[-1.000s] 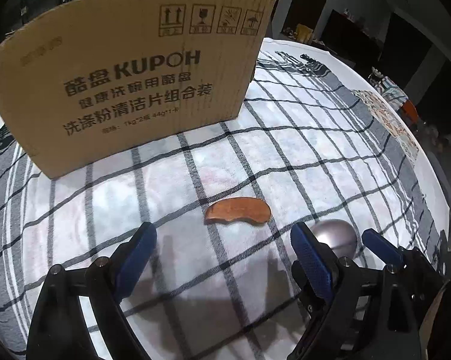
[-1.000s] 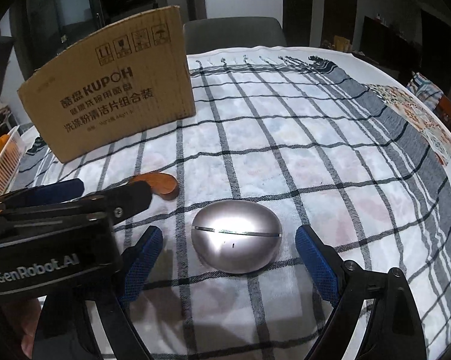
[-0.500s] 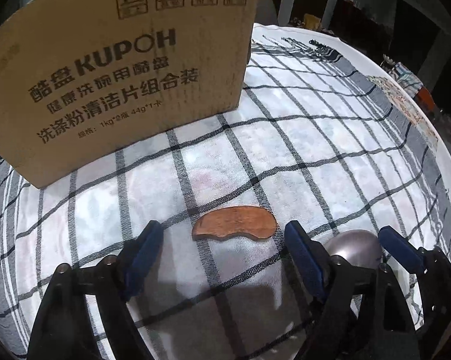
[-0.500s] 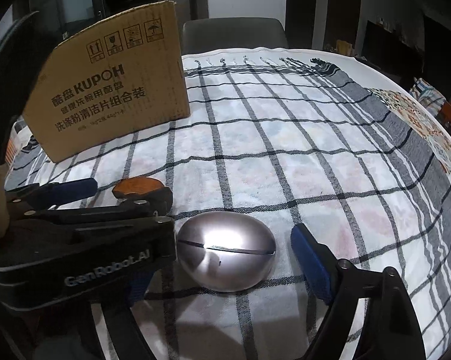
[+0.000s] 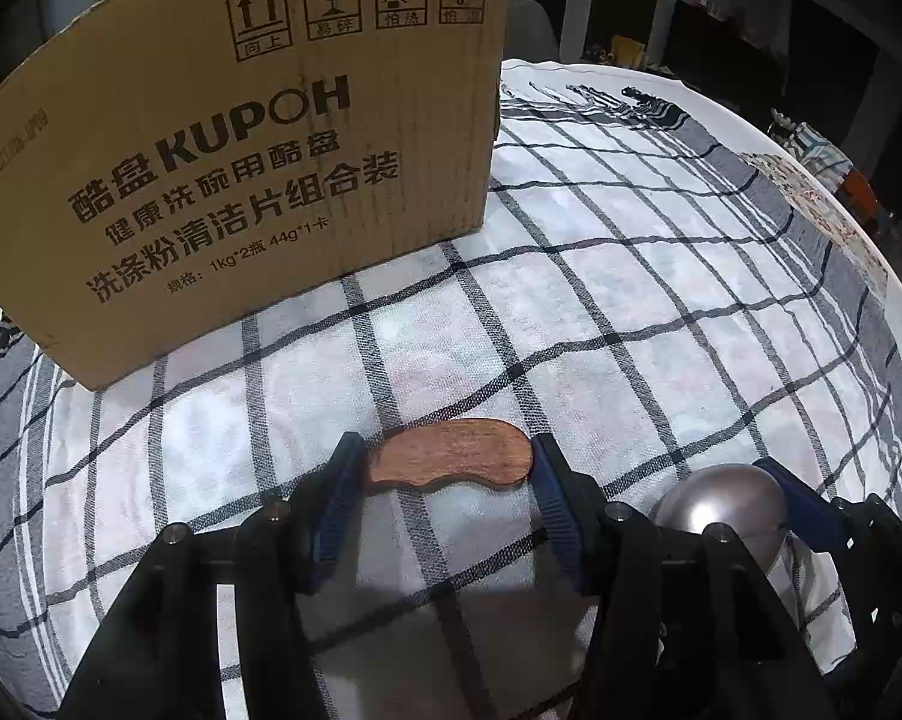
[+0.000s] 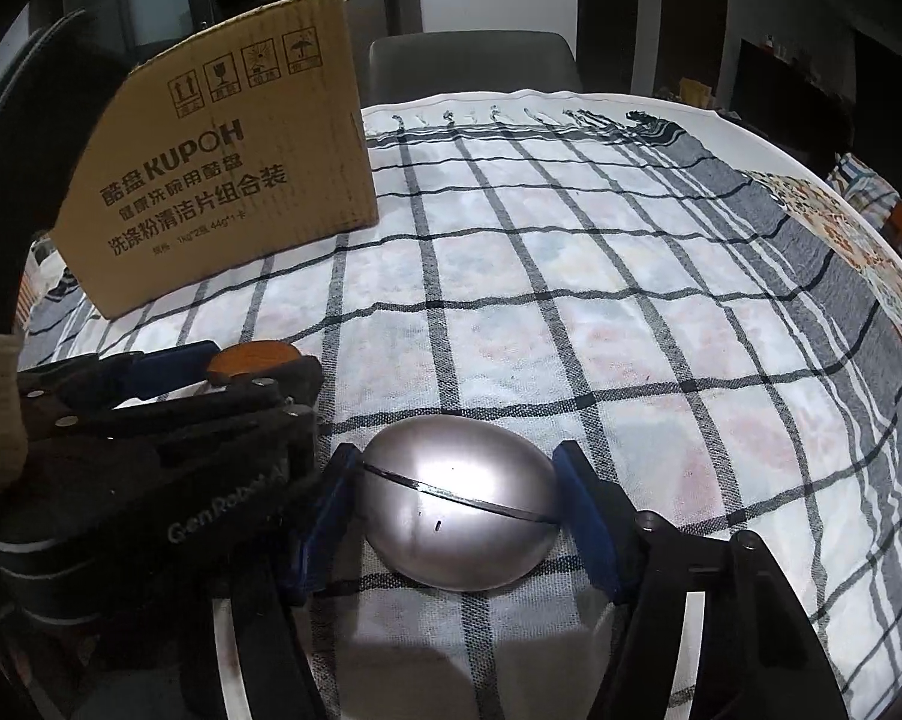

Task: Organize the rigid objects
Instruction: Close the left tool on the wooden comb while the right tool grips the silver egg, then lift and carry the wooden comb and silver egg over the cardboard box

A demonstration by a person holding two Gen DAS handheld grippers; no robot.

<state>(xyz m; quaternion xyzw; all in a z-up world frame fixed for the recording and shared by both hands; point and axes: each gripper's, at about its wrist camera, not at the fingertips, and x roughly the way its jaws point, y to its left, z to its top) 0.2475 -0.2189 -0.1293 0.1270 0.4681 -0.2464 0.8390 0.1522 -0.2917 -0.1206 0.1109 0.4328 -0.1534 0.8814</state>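
A flat brown wooden piece [image 5: 451, 461] lies on the checked cloth. My left gripper [image 5: 448, 468] is shut on it, blue pads touching both its ends. A silver egg-shaped case [image 6: 458, 504] lies on the cloth to its right and also shows in the left wrist view [image 5: 721, 498]. My right gripper [image 6: 454, 501] is shut on the case, a pad against each side. The right wrist view shows the left gripper's body at its left, with the wooden piece [image 6: 253, 355] peeking above it.
A tall cardboard box [image 5: 235, 168] with KUPOH print stands at the back left, also in the right wrist view [image 6: 223, 180]. The checked cloth [image 6: 631, 312] covers a round table. A grey chair back [image 6: 472, 66] stands behind the table's far edge.
Both grippers moved forward and down and closed: the left onto the wooden piece, the right onto the silver case. Both were open a second ago.
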